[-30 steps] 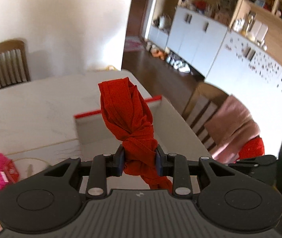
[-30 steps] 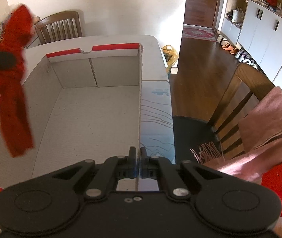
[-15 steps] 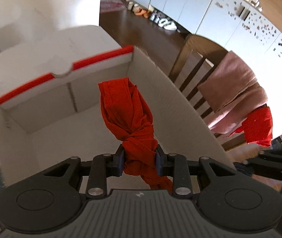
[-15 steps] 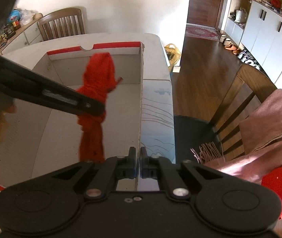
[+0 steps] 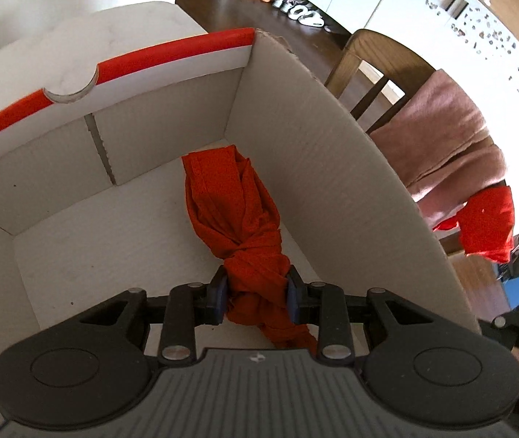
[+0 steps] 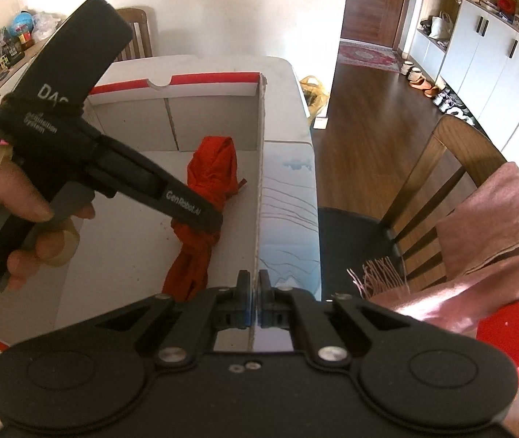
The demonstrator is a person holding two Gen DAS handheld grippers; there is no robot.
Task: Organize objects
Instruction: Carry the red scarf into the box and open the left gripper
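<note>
A knotted red cloth (image 5: 237,211) hangs inside the open white cardboard box (image 5: 314,138) with the red rim. My left gripper (image 5: 257,294) is shut on the cloth's knot and points steeply down. In the right wrist view the cloth (image 6: 212,168) reaches the box floor near the right wall, with its tail trailing toward the front. A person's hand (image 6: 22,204) holds the left gripper (image 6: 204,226) over the box (image 6: 208,120). My right gripper (image 6: 254,303) is shut on the top edge of the box's right wall.
The box stands on a pale table (image 6: 285,168). Beside the table on the right is a wooden chair (image 6: 453,153) draped with a pink fringed scarf (image 6: 496,226) and another red cloth (image 6: 507,328). Shoes and white cabinets line the dark wood floor beyond.
The left gripper carried the red cloth from outside the box's left side over the rim and down into the box. The right gripper stayed clamped on the wall.
</note>
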